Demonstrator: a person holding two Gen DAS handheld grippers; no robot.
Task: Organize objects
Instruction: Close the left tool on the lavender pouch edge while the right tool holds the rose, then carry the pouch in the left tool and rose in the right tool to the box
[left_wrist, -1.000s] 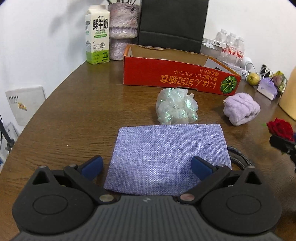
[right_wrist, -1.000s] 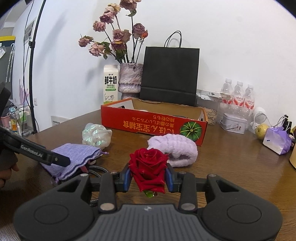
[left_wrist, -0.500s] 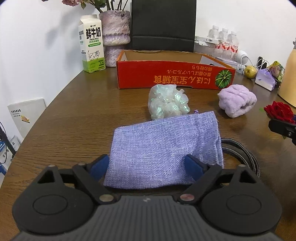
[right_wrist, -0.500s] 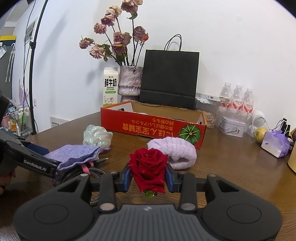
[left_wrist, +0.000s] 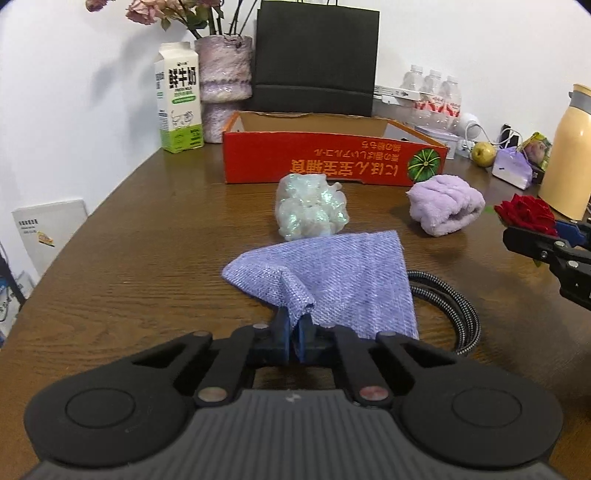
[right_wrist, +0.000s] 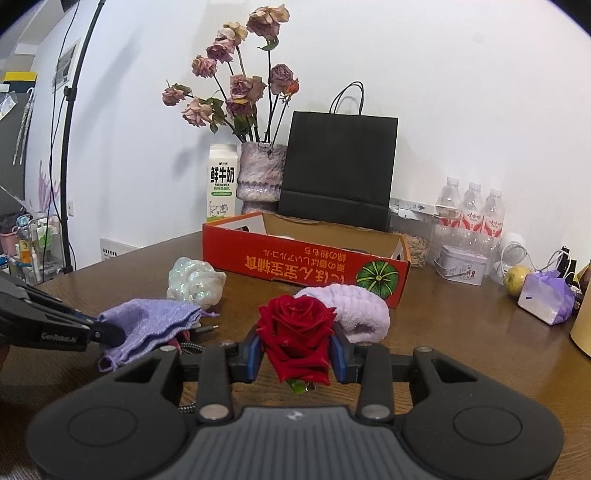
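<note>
Purple cloth pouch (left_wrist: 332, 277) on the wooden table (left_wrist: 129, 258), in front of the red cardboard box (left_wrist: 332, 162), well short of its front wall. Near edge bunched up and raised. Left gripper (left_wrist: 294, 334) clamped on that fold, blue pads pressed together with fabric between them. From the right wrist view the pouch (right_wrist: 147, 321) sags from the pinch point, far part resting on the table; drawstring end trails toward the box.

Braided cable (left_wrist: 450, 310) loops out from under the pouch on the side away from the milk carton (left_wrist: 179, 98).

Iridescent crumpled bag (left_wrist: 310, 210) sits between pouch and box, just behind the pouch's far edge; whether they touch, cannot tell.

Rolled lilac towel (left_wrist: 447, 208) in front of the box's pumpkin-print corner, apart from the bag.

Right gripper (right_wrist: 295, 354) squeezes a red rose (right_wrist: 295, 339) by its bloom, one blue pad on either side. Held off the table, in front of the towel and the box's front wall.

Box open-topped, printing upside down.

Behind the box: milk carton at the left corner, a vase (right_wrist: 260, 173) of dried roses beside it, then a black paper bag (right_wrist: 338, 170). Water bottles (right_wrist: 472, 214) stand past the box's pumpkin end, with a yellowish apple (right_wrist: 517, 280) further along and a cream thermos (left_wrist: 569, 162).
</note>
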